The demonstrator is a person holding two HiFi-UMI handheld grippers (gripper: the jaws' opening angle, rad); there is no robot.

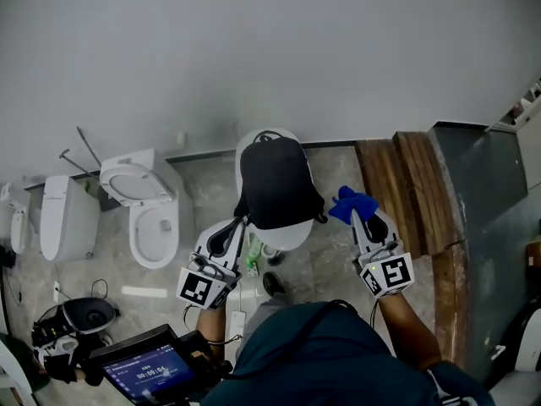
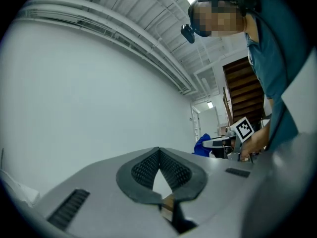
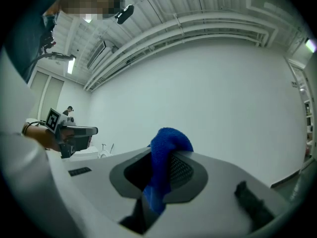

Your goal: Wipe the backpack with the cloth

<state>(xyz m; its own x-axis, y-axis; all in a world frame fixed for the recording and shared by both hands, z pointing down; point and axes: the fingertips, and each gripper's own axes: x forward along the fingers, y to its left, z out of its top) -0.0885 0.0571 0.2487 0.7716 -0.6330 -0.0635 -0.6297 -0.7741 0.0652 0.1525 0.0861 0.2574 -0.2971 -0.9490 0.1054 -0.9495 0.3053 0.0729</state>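
Observation:
A black backpack (image 1: 275,184) lies on a round white stool (image 1: 286,235) ahead of me in the head view. My right gripper (image 1: 362,216) hangs just right of the pack, shut on a blue cloth (image 1: 347,202) that bunches up over its jaws (image 3: 167,150). The right gripper (image 3: 159,155) points at the bare wall. At the stool's left front edge is my left gripper (image 1: 230,233), apart from the pack; its jaws (image 2: 158,151) meet at the tips with nothing between them. The left gripper view catches the cloth (image 2: 201,144) off to the right.
Two white toilets (image 1: 145,218) (image 1: 64,218) stand at the left by the wall. Wooden planks (image 1: 404,184) and a grey panel (image 1: 482,227) lie at the right. A green bottle (image 1: 252,257) sits under the stool. A device with a lit screen (image 1: 149,365) is at the lower left.

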